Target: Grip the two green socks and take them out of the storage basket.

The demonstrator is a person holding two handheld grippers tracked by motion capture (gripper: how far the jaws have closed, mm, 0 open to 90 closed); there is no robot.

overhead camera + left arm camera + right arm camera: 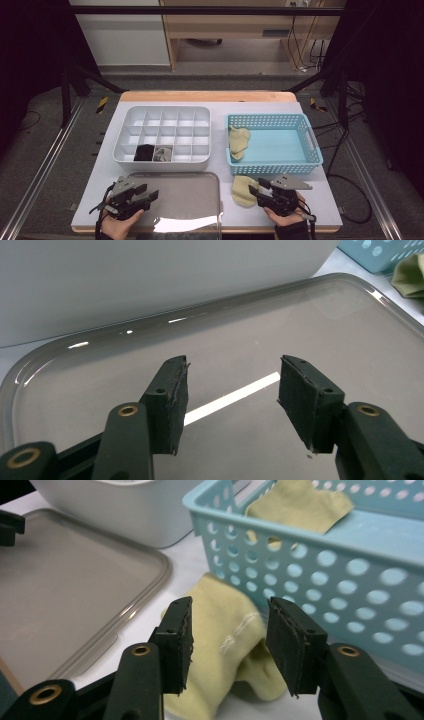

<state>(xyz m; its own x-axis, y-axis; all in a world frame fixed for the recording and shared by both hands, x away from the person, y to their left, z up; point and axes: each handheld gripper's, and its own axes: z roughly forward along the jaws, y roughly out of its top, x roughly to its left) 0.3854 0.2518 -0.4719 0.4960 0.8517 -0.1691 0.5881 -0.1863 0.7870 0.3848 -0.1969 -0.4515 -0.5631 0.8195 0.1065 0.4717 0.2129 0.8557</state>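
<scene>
My left tongs (150, 196) and right tongs (253, 189) are black, each with a grey three-cornered plate on top; a dark cable trails back from each body; the jaws are flat black blocks with rough, slightly frayed pad edges, each carrying a small screw hole; brass-coloured rivets sit at the arm pivots; a dark cuff, perhaps a glove, covers my right wrist.

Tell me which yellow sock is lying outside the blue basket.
The sock on the table, just before the right tongs. The other sock lies inside the basket, draped against its left wall.
</scene>
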